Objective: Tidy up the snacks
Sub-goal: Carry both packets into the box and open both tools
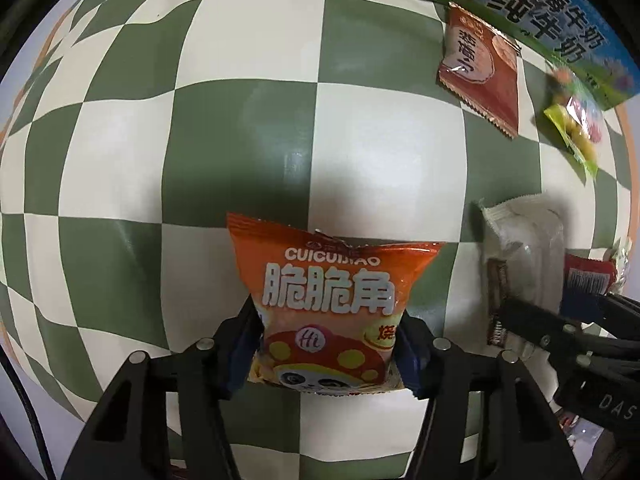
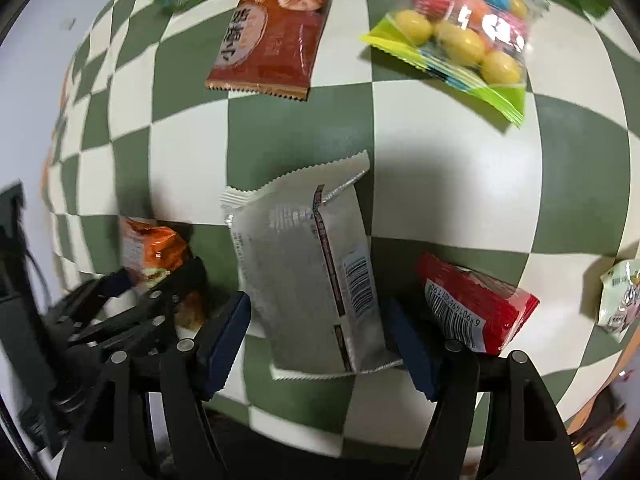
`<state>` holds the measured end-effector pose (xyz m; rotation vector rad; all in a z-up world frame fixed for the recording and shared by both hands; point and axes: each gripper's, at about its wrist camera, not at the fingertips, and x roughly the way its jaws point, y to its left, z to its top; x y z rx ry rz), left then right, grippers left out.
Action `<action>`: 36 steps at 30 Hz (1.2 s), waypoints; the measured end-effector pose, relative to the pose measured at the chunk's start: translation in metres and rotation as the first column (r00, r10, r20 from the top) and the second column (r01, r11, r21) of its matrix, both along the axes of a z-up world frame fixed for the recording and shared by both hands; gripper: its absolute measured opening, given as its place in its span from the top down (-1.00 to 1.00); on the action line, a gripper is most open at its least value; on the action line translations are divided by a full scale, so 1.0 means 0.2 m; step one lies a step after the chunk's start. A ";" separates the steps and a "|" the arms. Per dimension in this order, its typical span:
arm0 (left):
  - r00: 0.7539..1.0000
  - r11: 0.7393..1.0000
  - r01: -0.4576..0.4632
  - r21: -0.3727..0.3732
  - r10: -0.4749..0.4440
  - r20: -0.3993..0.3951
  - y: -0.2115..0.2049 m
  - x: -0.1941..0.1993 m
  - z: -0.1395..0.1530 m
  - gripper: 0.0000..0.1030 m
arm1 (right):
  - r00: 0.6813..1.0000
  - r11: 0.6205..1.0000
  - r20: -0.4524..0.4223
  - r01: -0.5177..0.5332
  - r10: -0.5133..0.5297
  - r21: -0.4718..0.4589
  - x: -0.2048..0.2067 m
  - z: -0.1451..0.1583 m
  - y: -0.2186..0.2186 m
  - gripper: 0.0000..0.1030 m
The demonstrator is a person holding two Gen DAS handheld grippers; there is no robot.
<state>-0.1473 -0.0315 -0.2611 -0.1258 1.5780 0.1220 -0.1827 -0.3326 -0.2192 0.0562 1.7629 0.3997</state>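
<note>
Step in hand, as judged: both grippers are picking up one snack each from the green-and-white checked tablecloth [image 1: 120, 152], with neither packet yet carried anywhere.

Left gripper [image 1: 326, 350]: it is pointing down at the cloth and clamping the orange crisp bag [image 1: 332, 300] between its blue pads [image 1: 412, 360]. Both pads are pressing into the lower sides of the bag, which is pinched narrow at that level. The bag is standing out from the jaws toward the cloth; whether its far end is touching the cloth cannot be told.

Right gripper [image 2: 316, 344]: its jaws are straddling the white wrapped packet [image 2: 312, 276], which is facing barcode side up. The right-hand pad is lying against the packet's edge; the left-hand pad is appearing to touch, but a firm squeeze cannot be confirmed, so this is read as a grasp being taken rather than completed. The packet is sitting between the orange bag on one side and the red barcoded packet [image 2: 476, 308] on the other.

Other items lying loose on the cloth: a brown biscuit packet [image 2: 276, 36], a clear bag of coloured candy [image 2: 460, 36], and a pale packet [image 2: 620, 300] at the frame edge. A milk carton [image 1: 560, 20] is bordering the far side.

Next move, as judged: the right jaws are needing a secure hold before lifting; both packets are then requiring transport to a grouping spot, which is not identifiable in either view. The crisp bag is air-filled and is likely to slip or burst under excess squeeze.
</note>
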 end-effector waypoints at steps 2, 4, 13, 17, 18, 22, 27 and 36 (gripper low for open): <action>1.000 1.000 0.000 -0.004 0.000 -0.004 -0.01 0.02 -0.01 -0.05 | 1.000 1.000 0.021 0.021 -0.020 -0.020 -0.02 0.03 -0.03 -0.17; 1.000 1.000 -0.010 -0.009 0.009 -0.013 -0.01 0.02 0.00 -0.06 | 0.997 0.997 -0.013 0.070 -0.070 -0.016 -0.05 0.03 -0.09 -0.17; 1.000 1.000 0.009 0.023 -0.009 0.002 -0.10 0.06 0.01 0.05 | 1.000 0.997 0.013 0.029 -0.028 -0.070 -0.08 -0.03 -0.07 -0.19; 1.000 1.000 0.016 -0.007 -0.016 0.025 -0.13 0.06 0.11 0.10 | 0.998 0.998 0.043 0.049 -0.047 -0.045 -0.09 0.05 -0.11 -0.12; 0.999 1.000 0.021 -0.015 -0.020 0.037 -0.15 0.07 0.14 0.11 | 0.997 0.998 0.042 0.060 -0.059 -0.027 -0.09 0.09 -0.14 -0.12; 0.995 0.997 0.025 -0.074 -0.017 0.103 -0.18 0.12 0.34 0.11 | 0.993 0.995 0.070 0.086 -0.090 0.047 -0.05 0.28 -0.23 -0.11; 0.970 0.982 0.072 -0.173 -0.028 0.243 -0.26 0.34 0.75 0.11 | 0.982 0.977 0.125 0.116 -0.139 0.176 0.02 0.62 -0.31 -0.11; 0.919 0.968 0.183 -0.172 -0.107 0.378 -0.37 0.96 1.11 0.11 | 0.901 0.954 0.350 0.178 -0.258 0.243 0.55 1.12 -0.38 -0.11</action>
